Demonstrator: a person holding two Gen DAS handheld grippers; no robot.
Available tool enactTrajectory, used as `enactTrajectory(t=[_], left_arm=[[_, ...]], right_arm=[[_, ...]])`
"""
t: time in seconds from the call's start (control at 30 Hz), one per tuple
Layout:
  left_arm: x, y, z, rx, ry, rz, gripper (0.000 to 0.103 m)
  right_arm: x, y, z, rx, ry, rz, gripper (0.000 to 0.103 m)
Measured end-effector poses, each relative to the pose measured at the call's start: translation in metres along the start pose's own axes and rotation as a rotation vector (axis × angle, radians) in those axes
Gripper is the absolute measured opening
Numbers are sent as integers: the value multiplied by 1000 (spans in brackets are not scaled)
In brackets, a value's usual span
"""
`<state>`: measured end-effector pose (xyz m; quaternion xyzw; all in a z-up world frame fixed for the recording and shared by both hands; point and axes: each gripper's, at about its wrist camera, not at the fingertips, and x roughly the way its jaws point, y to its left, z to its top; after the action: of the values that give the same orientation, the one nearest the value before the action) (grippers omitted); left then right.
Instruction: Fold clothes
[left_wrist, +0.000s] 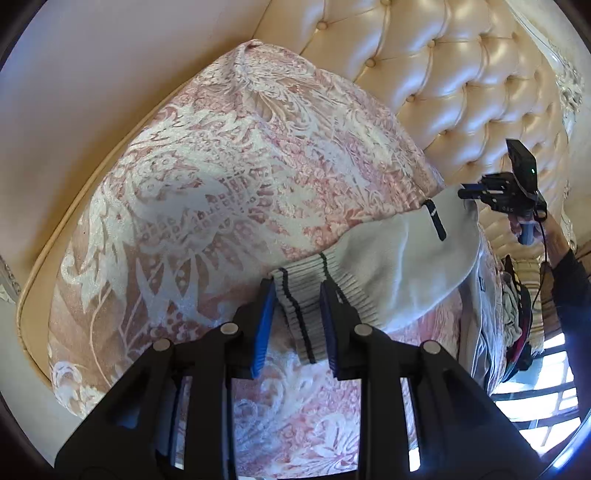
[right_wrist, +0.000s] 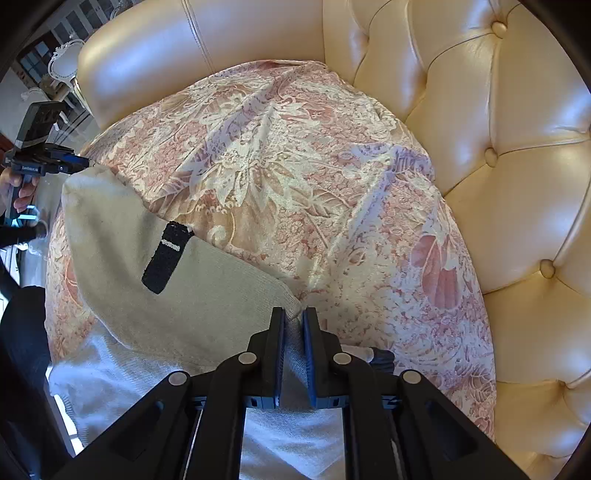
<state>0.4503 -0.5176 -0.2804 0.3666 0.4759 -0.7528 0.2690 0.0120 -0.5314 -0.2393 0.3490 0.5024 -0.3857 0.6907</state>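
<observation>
R gripper pinches a fold of the cream sweater, black tag up, on floral cover. L gripper at sweater's far corner, by sofa armrest.

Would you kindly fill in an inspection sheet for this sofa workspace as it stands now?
Surface: floral cover draped over a cream tufted sofa.
Job's things: pale sweater with black tag, striped ribbed hem.
Clutter: bundle of clothes at the far right.
Grippers: left gripper shut on the hem; right gripper shut on a sweater edge.
Cables: black cable hanging from the right gripper.
Surroundings: window; white chair.
</observation>
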Motion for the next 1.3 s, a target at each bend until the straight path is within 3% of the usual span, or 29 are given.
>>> enactTrajectory(t=[0.03, 0.2, 0.4, 0.5, 0.53, 0.6, 0.7, 0.9, 1.03, 1.13, 1.17, 1.2, 1.3], left_arm=[[-1, 1, 2, 3, 0, 21, 0], [-16, -6, 1, 69, -18, 16, 0], [-52, -11, 26, 81, -124, 38, 0], [-54, -11, 31, 94, -112, 13, 0], [-51, -9, 29, 96, -108, 19, 5], [-40, -8, 21, 117, -85, 60, 36], [-19, -17, 8, 176, -41, 74, 40], [-1, -18, -11, 135, -14, 65, 40], [1, -34, -20, 188, -17, 139, 40], [10, -53, -28, 280, -6, 238, 38], [11, -54, -28, 288, -3, 255, 31], [12, -56, -29, 295, 1, 273, 15], [10, -56, -30, 299, 13, 281, 9]], right_arm=[[-1, 0, 0, 3, -3, -2, 9], [-9, -3, -3, 21, -31, -10, 9], [-27, -18, -2, 121, -141, -35, 9], [-21, -22, -2, 155, -147, -53, 9], [-18, -21, -2, 156, -141, -56, 9], [-10, -22, -2, 169, -129, -71, 9], [6, -22, -3, 187, -95, -105, 9], [20, -20, -7, 204, -103, -123, 9], [18, -21, -13, 224, -122, -113, 9], [17, -20, -15, 225, -125, -117, 9], [17, -20, -15, 225, -126, -119, 9], [16, -19, -16, 224, -126, -121, 9], [15, -16, -15, 227, -129, -125, 9]])
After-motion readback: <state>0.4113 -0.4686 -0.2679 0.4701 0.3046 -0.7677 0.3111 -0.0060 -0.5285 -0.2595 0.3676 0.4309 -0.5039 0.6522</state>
